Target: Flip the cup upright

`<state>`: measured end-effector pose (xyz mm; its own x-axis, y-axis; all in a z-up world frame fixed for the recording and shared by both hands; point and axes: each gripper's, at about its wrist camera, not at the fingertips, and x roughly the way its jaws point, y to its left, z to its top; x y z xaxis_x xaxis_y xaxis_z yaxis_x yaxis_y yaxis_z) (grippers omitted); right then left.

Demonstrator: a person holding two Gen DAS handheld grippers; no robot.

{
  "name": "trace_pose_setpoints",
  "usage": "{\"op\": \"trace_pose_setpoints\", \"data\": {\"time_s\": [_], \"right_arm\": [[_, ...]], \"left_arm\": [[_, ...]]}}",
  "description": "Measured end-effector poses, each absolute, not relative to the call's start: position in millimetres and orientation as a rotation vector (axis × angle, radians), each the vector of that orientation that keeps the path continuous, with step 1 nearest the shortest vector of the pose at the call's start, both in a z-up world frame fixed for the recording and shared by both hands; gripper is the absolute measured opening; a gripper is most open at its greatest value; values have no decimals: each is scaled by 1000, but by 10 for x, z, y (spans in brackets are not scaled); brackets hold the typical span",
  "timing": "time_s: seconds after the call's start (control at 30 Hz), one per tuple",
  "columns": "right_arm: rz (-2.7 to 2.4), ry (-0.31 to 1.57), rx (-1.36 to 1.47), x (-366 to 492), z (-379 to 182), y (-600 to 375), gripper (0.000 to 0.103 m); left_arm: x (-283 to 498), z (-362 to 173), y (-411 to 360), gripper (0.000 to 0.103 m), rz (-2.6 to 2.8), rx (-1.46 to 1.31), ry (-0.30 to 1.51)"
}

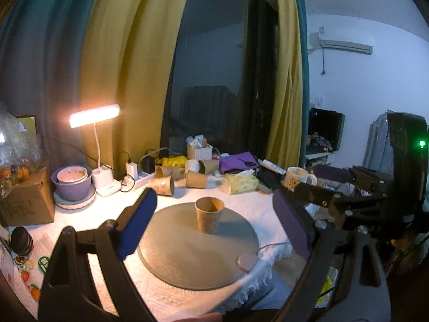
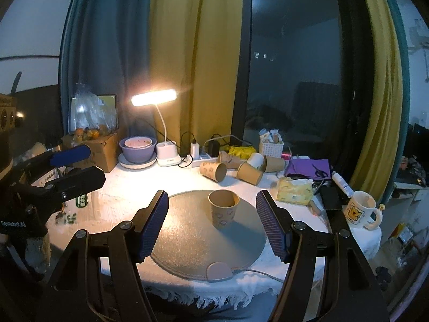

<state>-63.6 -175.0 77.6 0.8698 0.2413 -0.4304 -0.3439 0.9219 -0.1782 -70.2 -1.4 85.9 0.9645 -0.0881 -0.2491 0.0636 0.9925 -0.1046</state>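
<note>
A white cloth covered the table, and on its near middle lay a round grey mat with a small pink tab and a thin cable at its near edge. Far behind stood yellow and teal curtains framing a dark window. The left gripper hung near the mat's near edge with its blue pads spread wide apart, holding nothing; the right gripper did the same, its ribbed pads well apart and empty, the cup showing between them farther off. In the right view the left gripper appeared at the left edge, above the cloth's left side. A cardboard box with oranges sat at the far left, beside a purple bowl on a white plate. A lit desk lamp stood just right of the bowl, with a power strip and chargers next to it. A purple cloth with scissors lay far right, a tissue pack nearer, and a white mug at the right edge. Several paper cups lay on their sides beyond the mat. The cup stood upright, mouth up, on the mat's far half, touched by neither gripper.
</note>
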Motion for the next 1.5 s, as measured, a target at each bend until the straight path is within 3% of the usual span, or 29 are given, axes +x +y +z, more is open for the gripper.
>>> {"op": "trace_pose_setpoints", "data": {"time_s": [1.5], "right_arm": [[299,398,-249,-742,860,-1745,71]], "left_arm": [[-814,917,-101,89,-85,-94,231]]}}
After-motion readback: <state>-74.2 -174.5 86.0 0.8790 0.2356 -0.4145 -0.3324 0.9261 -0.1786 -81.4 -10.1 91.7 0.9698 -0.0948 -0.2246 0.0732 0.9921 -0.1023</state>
